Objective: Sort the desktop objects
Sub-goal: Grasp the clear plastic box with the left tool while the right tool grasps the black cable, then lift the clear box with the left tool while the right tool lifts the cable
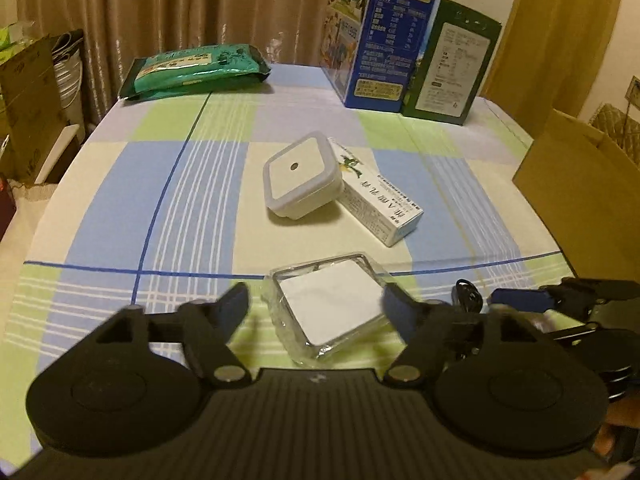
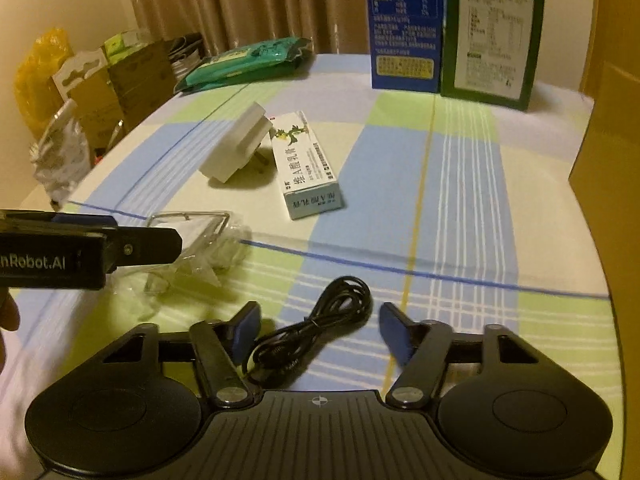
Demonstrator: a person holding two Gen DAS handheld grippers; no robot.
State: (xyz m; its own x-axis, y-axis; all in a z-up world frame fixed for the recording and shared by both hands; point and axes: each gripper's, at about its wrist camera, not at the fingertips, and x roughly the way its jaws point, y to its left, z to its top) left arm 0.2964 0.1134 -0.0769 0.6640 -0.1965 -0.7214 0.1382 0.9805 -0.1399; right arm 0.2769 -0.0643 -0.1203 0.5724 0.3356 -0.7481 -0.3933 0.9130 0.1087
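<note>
Both tools (image 1: pixel 316 310) (image 2: pixel 318 330) angled down, jaws apart

Counted on the checked tablecloth (image 1: pixel 120 208): seven things, plus one box beside it.
Far: one green wipes pack (image 1: pixel 198 70) left, two upright cartons right, blue (image 1: pixel 380 40) and green (image 1: pixel 452 64). Middle: one white plug-in night light (image 1: pixel 302 174), one ointment box (image 1: pixel 380 208). Near: one clear plastic package (image 1: pixel 332 308), one coiled black cable (image 2: pixel 316 336). Right edge: one cardboard box (image 1: pixel 580 184).
</note>
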